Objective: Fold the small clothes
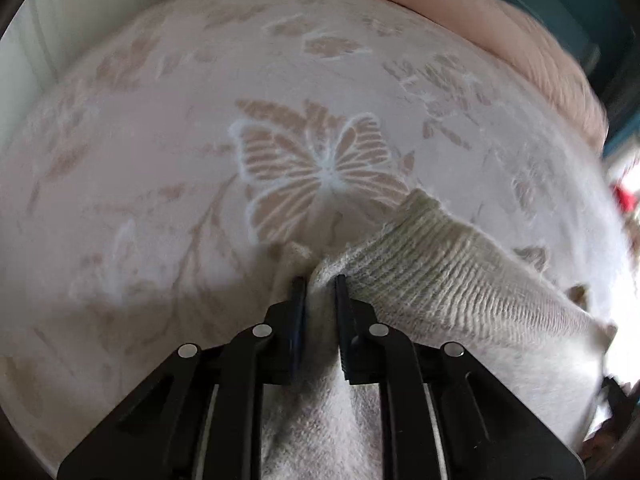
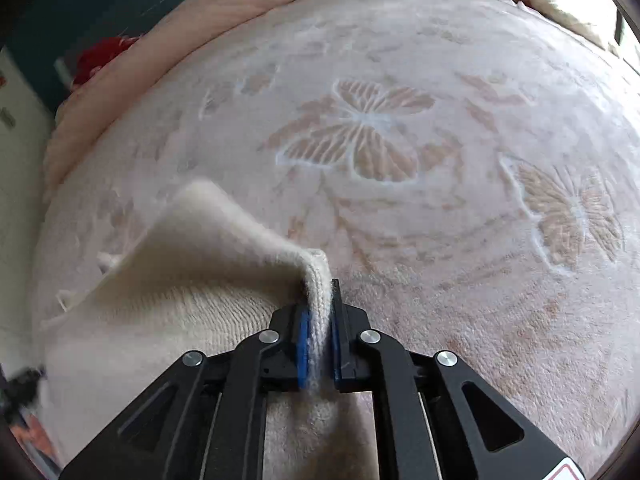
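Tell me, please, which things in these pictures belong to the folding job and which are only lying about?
Belong to the job:
- cream knitted garment, held at two edges
- left tongs, shut on it
- right tongs, shut on it
- butterfly blanket, the surface underneath

Only lying about:
- pink bedding along the far edge
- red item behind it

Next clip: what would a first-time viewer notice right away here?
Both black grippers, left and right, are shut on a cream ribbed knit garment, which stretches between them. Beneath it lies a pale pink plush blanket with a large embossed butterfly just beyond the left gripper's fingertips.
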Tool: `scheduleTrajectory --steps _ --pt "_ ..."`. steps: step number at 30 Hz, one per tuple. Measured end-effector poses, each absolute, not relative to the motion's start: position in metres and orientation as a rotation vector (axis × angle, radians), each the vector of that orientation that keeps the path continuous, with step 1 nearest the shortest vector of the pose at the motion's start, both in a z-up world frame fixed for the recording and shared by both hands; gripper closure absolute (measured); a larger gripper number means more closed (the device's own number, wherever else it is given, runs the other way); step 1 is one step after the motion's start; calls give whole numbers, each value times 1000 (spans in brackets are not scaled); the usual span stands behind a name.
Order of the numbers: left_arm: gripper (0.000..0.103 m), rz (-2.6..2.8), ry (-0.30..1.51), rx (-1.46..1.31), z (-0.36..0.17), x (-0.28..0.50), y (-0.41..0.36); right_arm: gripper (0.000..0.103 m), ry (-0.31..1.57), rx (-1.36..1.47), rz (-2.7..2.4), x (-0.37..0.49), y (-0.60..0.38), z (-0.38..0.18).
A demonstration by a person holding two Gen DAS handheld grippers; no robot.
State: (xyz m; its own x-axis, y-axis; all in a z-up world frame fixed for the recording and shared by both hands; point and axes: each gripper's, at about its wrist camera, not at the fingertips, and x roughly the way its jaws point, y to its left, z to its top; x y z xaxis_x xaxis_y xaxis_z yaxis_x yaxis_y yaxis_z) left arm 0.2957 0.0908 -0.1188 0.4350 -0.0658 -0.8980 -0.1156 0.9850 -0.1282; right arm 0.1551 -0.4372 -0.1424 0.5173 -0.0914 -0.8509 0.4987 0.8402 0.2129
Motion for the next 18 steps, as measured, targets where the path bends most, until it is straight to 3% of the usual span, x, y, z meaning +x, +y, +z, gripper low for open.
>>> scheduleTrajectory --steps 5,7,9,10,14,15,18 --pt "86 44 1065 -146 -82 277 80 77 848 366 -372 137 -395 -82" --pt "82 11 989 -161 -56 253 72 77 797 346 -293 127 -365 -62" --pt "61 -72 947 -212 -40 223 54 77 812 337 -126 122 -309 -59" --pt "56 -107 952 -227 -39 215 44 77 826 348 -70 122 -293 -62" --pt "55 -183 1060 -226 -77 189 5 83 947 392 170 127 -205 -106" --pt "56 -167 1083 -214 -90 186 4 90 963 368 172 128 -197 -114" --pt "58 -153 1042 -181 -99 174 23 90 955 347 65 117 -230 -123"
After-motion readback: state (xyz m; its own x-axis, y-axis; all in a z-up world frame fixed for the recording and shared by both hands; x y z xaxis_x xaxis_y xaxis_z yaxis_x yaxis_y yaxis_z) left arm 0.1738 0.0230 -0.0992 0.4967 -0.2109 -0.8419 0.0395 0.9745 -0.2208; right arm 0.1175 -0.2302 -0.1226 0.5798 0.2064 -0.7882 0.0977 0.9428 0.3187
